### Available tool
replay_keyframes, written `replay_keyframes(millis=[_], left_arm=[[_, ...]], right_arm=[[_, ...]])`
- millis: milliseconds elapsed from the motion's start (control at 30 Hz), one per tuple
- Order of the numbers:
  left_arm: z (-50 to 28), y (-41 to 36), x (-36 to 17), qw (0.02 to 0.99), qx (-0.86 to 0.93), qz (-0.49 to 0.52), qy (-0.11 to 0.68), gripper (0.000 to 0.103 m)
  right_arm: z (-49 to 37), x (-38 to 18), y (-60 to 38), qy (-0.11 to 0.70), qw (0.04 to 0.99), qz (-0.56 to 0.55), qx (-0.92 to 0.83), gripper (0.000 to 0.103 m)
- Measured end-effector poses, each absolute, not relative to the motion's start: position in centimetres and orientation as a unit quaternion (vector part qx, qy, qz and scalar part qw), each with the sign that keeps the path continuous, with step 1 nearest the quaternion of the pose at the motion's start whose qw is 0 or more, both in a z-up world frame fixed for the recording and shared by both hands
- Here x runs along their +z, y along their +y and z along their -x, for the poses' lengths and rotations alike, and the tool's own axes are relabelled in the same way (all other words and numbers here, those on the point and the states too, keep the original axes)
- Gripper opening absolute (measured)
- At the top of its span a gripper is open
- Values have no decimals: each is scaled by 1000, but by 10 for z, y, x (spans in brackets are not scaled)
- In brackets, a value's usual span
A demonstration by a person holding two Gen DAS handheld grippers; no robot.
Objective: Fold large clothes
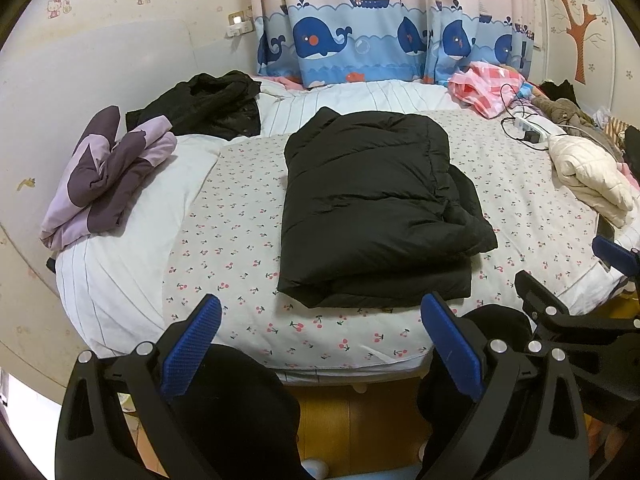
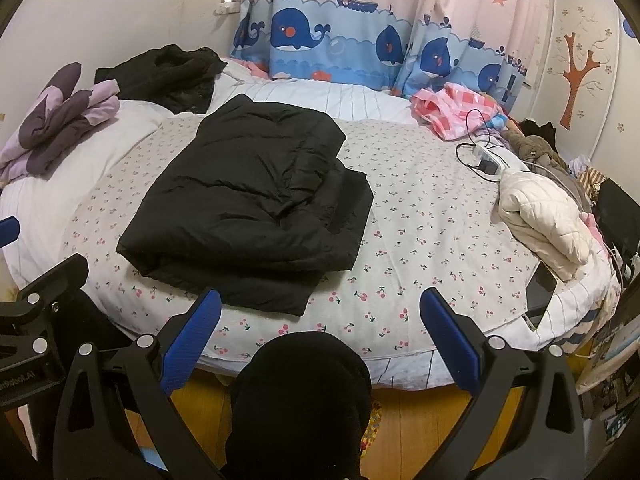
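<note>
- The black puffy coat (image 1: 372, 204) lies folded into a neat block in the middle of the bed (image 1: 120, 280), near its front edge.
- Left gripper (image 1: 320, 344) and right gripper (image 2: 320, 340) hang wide apart, holding nothing, off the front edge.
- The white jacket (image 2: 544, 216) at the right edge looks unfolded, likely next.

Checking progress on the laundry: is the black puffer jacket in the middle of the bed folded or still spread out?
Folded. The black puffer jacket lies as a compact stacked rectangle on the bed, layers showing at its near edge.

Phone (image 2: 540, 296) partly under cream jacket (image 2: 540, 216); clutter behind indistinct.
</note>
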State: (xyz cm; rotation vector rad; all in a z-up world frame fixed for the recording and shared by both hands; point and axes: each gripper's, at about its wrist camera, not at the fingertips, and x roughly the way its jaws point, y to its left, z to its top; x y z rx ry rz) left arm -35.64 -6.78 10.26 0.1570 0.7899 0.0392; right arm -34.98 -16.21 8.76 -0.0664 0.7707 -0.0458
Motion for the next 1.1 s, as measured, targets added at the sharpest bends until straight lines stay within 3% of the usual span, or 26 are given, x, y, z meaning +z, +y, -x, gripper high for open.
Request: replay_keyframes(millis=[1100], left_arm=[[358, -68, 105, 919, 20, -69, 387, 96]], right_arm=[[347, 85, -157, 379, 925, 38, -14, 96]])
